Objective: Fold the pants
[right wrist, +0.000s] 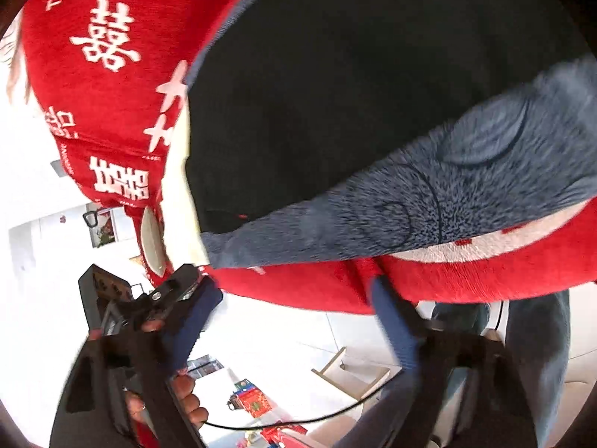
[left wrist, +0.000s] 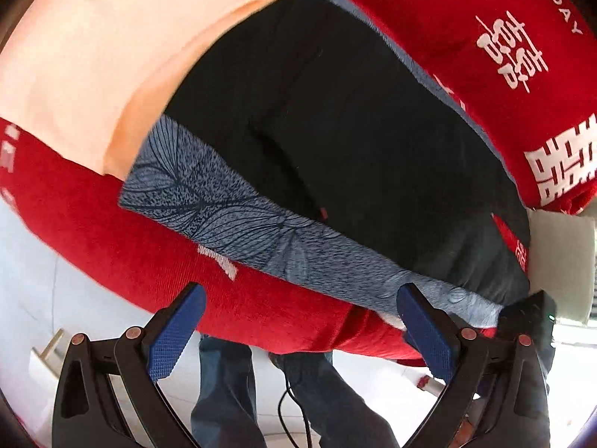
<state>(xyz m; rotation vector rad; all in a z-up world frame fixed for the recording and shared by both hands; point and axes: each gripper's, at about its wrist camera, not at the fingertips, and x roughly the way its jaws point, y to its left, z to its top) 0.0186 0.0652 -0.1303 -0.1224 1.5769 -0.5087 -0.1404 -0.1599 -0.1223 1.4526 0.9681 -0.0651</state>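
Both hand-held grippers, left (left wrist: 298,321) and right (right wrist: 294,313), spread empty at lower frame; best pinching black pants (left wrist: 335,142) hem squarely, avoiding blue blanket (left wrist: 231,209).

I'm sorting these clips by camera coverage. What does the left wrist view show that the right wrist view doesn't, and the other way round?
Only the left wrist view shows the peach sheet beside the pants, and the left gripper, open above the cover's edge.

Only the right wrist view shows a hand gripping a handle, the red box on the floor, and the right gripper, open.

Both show the black pants on the grey-blue patterned cloth over the red cover.
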